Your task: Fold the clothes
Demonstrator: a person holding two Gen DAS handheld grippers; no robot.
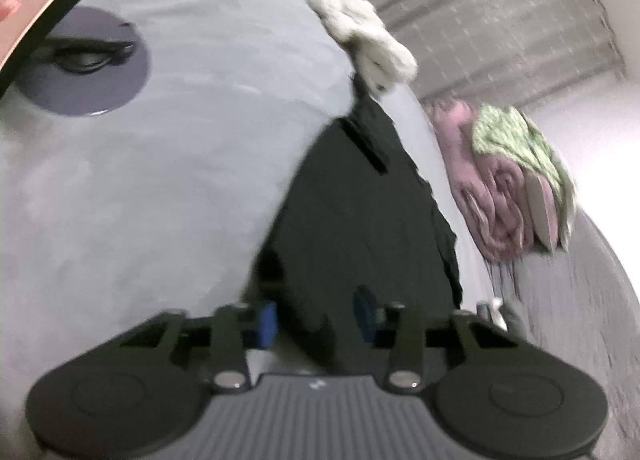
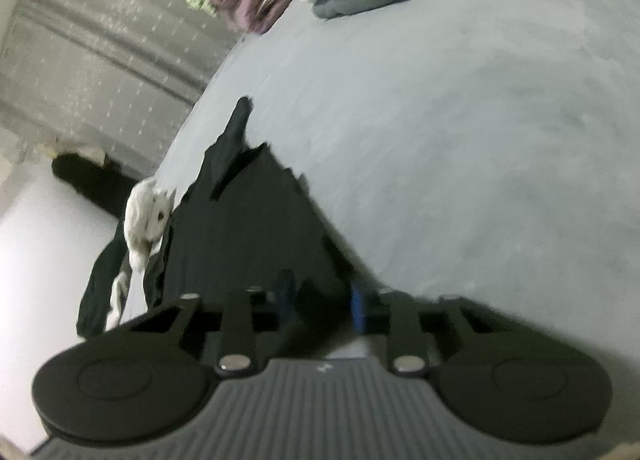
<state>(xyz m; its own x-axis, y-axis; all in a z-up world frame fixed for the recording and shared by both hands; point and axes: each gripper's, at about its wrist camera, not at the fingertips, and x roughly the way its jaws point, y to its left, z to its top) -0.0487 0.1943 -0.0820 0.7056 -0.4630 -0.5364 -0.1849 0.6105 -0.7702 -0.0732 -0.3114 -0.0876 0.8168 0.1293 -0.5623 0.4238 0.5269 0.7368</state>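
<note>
The left gripper (image 1: 318,320) and right gripper (image 2: 322,302) are each seen clamped on an edge of the black garment (image 1: 360,195), cloth being pinched between the blue pads (image 1: 267,324). The garment is spread flat on the grey bed sheet (image 1: 180,179). Beyond the garment, a cream cloth (image 1: 364,35) and a rolled pink towel (image 1: 492,187) lie at the sheet's edge; a grey curtain (image 1: 500,19) hangs behind.
</note>
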